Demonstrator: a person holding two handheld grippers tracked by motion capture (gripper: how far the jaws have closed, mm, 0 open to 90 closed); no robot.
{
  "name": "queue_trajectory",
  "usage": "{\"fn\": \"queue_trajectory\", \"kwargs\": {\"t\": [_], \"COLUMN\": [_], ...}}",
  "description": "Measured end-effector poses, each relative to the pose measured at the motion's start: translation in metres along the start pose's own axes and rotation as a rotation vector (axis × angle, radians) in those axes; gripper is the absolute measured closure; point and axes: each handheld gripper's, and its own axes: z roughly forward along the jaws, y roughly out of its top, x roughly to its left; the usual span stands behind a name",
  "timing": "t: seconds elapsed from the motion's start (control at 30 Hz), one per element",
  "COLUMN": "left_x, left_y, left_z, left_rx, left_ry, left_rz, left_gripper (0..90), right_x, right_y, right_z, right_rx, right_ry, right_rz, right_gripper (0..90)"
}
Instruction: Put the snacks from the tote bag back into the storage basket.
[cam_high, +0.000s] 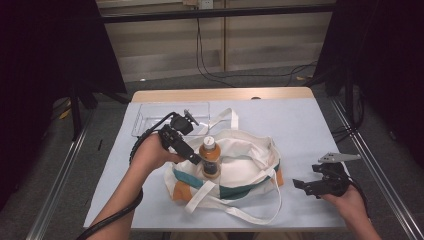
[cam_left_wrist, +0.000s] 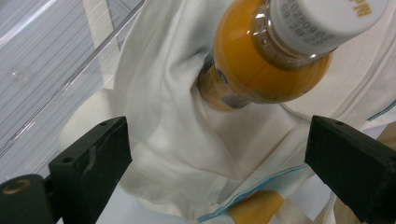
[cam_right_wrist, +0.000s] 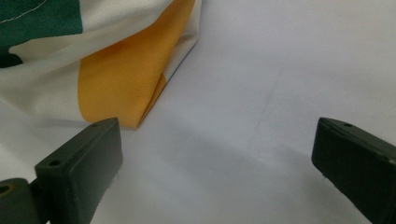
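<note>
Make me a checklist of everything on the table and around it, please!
Surface: pale blue table cover over a wooden top, bare at the far edge.
Job's things: orange juice bottle with a white cap, standing upright in the mouth of a cream tote bag that has green and orange patches; bag straps lie loose on the cover.
Clutter: clear plastic tray at the far left, nothing seen inside.
Grippers: left gripper open, jaws apart beside the bottle, not clamping it; right gripper open, low over bare cover by the bag's orange corner.
Cables: one trails from each gripper; more lie on the floor behind.
Surroundings: black curtains both sides, metal rails, grey floor.
</note>
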Motion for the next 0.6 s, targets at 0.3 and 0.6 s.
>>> {"fn": "queue_trajectory", "kwargs": {"t": [0.3, 0.6], "left_x": [-0.004, -0.011], "left_y": [0.010, 0.018], "left_z": [0.008, 0.015], "left_rx": [0.023, 0.026], "left_ry": [-0.013, -0.008], "left_rz": [0.026, 0.046], "left_gripper": [6.5, 6.3], "right_x": [0.000, -0.001], "right_y": [-0.001, -0.001], "right_z": [0.000, 0.000], "right_rx": [0.009, 0.011], "right_ry": [0.007, 0.003], "right_rz": [0.002, 0.006], "right_gripper": [1.7, 1.7]}}
